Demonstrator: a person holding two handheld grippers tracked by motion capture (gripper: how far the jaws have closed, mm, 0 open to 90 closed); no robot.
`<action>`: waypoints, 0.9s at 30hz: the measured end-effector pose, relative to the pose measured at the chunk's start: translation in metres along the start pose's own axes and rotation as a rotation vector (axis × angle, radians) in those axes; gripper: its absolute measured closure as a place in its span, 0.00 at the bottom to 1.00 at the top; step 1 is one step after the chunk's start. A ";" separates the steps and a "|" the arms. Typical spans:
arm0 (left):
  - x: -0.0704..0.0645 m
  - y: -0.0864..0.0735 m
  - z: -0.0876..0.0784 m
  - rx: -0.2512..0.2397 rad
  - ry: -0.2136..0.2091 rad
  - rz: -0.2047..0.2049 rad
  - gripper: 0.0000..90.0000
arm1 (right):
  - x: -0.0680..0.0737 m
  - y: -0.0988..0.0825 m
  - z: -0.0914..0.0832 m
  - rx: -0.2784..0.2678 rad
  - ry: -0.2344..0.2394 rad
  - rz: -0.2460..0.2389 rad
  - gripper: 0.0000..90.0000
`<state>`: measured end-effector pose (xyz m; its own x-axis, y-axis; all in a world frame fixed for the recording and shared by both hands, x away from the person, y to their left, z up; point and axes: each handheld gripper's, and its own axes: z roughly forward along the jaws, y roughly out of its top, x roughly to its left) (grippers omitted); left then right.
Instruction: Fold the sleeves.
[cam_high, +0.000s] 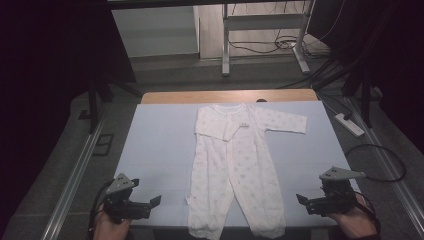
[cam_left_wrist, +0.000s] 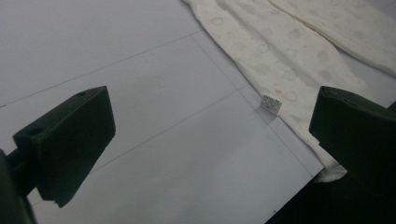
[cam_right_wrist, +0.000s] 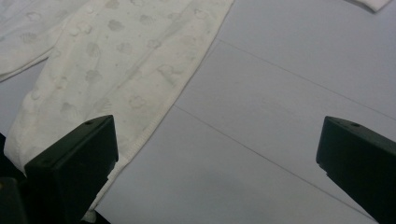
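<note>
L gripper (cam_high: 134, 202): near-left worktop (cam_high: 160, 145) edge, jaws wide, empty, clear of garment. Romper (cam_high: 235, 165): 1 pc, flat at worktop centre, left sleeve folded across chest, right sleeve out, leg cuffs at near edge. Est. light, soft, limp, drapes when lifted; grip at cuffs or shoulders. Care label (cam_left_wrist: 270, 104) on leg seam. R gripper (cam_high: 325, 200): near-right, jaws wide, empty. Grippers: 2.
</note>
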<state>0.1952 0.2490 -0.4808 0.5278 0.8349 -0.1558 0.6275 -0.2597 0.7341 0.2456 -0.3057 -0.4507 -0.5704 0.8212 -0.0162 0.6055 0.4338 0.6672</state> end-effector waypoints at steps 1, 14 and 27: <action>0.000 0.000 0.000 0.001 0.000 0.000 0.00 | -0.001 0.001 0.000 -0.002 0.003 0.000 0.00; -0.002 -0.001 -0.001 0.003 0.004 0.007 0.00 | -0.012 0.020 0.004 -0.051 0.021 -0.006 0.00; -0.002 -0.001 0.000 0.008 -0.001 0.007 0.01 | -0.027 0.041 0.016 -0.059 0.064 0.005 0.00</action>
<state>0.1938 0.2480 -0.4808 0.5323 0.8329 -0.1513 0.6284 -0.2690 0.7299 0.2952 -0.3042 -0.4348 -0.6026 0.7974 0.0335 0.5760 0.4054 0.7098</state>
